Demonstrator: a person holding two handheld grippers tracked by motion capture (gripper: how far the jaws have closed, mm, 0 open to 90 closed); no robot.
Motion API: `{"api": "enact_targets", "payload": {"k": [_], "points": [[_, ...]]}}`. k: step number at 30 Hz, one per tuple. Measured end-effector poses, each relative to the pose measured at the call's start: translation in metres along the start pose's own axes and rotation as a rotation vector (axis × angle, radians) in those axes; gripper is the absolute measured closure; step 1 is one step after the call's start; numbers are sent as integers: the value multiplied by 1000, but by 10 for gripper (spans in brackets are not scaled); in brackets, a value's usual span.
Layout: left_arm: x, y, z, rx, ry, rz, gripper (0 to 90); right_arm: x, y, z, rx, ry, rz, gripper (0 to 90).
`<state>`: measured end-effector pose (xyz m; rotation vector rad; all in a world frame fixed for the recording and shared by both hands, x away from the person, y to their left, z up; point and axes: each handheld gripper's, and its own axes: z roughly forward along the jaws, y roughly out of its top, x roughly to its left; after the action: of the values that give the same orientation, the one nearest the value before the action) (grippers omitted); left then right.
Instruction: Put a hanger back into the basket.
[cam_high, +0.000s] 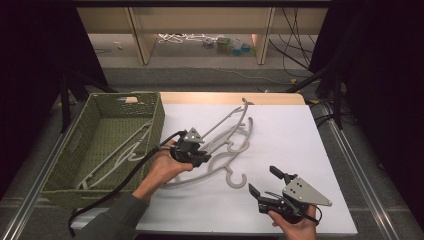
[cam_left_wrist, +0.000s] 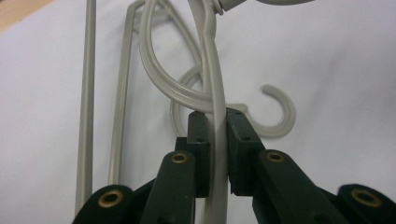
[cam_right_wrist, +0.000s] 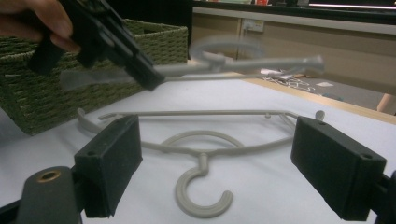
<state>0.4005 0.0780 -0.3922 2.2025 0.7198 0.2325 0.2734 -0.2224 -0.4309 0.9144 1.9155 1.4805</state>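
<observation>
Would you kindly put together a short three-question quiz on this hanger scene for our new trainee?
1. True or false: the left gripper is shut on a grey hanger.
2. How do the right gripper's jaws stand? A) open, holding nothing B) shut on a hanger C) shut on the basket rim
3. What already lies inside the green woven basket?

Key
1. True; the pads press on its thin arm.
2. A.
3. A grey hanger.

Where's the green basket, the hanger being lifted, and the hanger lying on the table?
green basket (cam_high: 150, 127), high view, right wall.
lifted hanger (cam_left_wrist: 215, 79), left gripper view, clamped arm.
lying hanger (cam_right_wrist: 204, 198), right gripper view, hook.
</observation>
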Motion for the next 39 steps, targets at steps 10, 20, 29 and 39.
{"api": "enact_targets", "payload": {"k": [10, 20, 29, 39], "points": [[0, 23, -62, -195, -64, -82, 814, 0, 0, 0, 6, -4, 3, 168], [15, 30, -131, -256, -42, -88, 814, 0, -1, 1, 4, -1, 3, 167], [31, 10, -166, -218, 79, -76, 815, 0, -1, 2, 0, -10, -3, 168], [61, -33, -179, -189, 154, -125, 815, 0, -2, 3, 1, -3, 7, 167]]}}
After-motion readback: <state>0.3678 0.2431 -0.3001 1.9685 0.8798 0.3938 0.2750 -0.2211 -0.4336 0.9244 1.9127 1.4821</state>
